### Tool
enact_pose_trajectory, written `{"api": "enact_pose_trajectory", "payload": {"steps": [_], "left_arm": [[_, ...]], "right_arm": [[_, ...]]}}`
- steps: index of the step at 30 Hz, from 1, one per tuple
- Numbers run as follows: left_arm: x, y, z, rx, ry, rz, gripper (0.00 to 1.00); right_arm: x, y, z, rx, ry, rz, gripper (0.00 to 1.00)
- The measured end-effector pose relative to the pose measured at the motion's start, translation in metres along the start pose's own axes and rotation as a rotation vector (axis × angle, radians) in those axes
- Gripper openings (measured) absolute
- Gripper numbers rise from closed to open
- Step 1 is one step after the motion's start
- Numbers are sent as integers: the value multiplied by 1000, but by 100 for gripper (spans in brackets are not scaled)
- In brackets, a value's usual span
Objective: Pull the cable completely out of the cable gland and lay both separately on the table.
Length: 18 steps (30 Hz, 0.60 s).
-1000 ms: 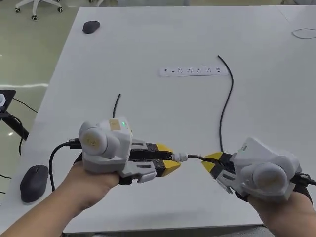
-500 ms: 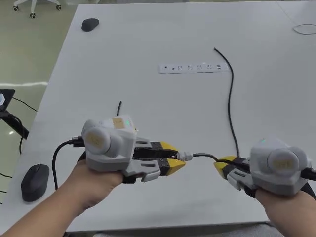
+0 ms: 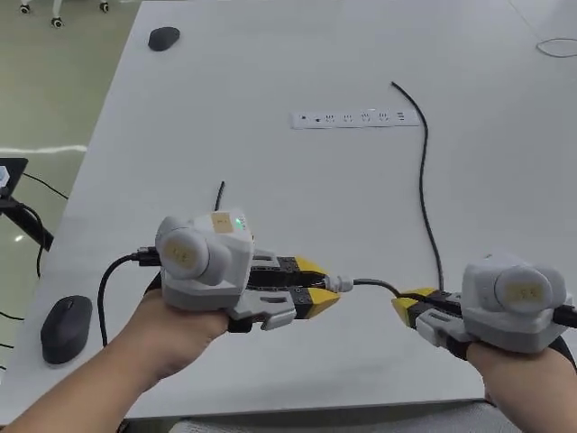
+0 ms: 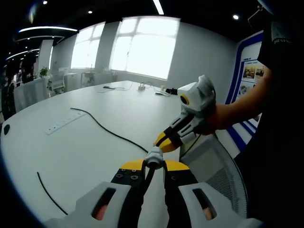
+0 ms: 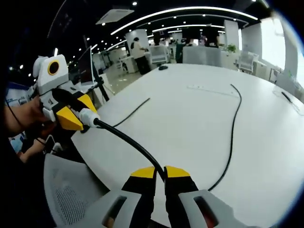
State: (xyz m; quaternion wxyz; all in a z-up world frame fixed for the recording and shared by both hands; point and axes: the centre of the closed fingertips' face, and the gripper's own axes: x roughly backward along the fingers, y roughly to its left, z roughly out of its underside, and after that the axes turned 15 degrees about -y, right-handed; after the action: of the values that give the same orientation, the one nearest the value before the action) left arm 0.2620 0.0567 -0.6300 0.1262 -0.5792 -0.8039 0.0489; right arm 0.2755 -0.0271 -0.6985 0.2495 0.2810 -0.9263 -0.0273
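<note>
Head view: bright, even light from overhead. The white table (image 3: 270,72) is close to washed out yet holds detail, and the black cable (image 3: 422,180) is crisp against it. Shadows are faint and soft, pooled just under the left gripper (image 3: 323,287) and the right gripper (image 3: 403,305). A glare streak lies on the glossy floor (image 3: 54,99).

Left gripper view: the windows (image 4: 142,47) are blown out white, the table's far side shines, and the person's sleeve (image 4: 280,71) is near black.

Right gripper view: ceiling strip lights (image 5: 190,12) bow with fisheye distortion. Window glare sits at the right, and the near jaws are soft.
</note>
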Motion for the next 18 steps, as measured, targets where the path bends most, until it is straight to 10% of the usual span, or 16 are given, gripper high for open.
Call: {"api": "enact_pose_trajectory", "payload": {"steps": [3, 18], "left_arm": [[2, 1, -1, -2, -10, -4, 15], [4, 6, -5, 22, -31, 12, 15]], "right_arm": [[3, 2, -3, -48, -6, -1, 2], [6, 39, -41, 193, -44, -126, 18]]}}
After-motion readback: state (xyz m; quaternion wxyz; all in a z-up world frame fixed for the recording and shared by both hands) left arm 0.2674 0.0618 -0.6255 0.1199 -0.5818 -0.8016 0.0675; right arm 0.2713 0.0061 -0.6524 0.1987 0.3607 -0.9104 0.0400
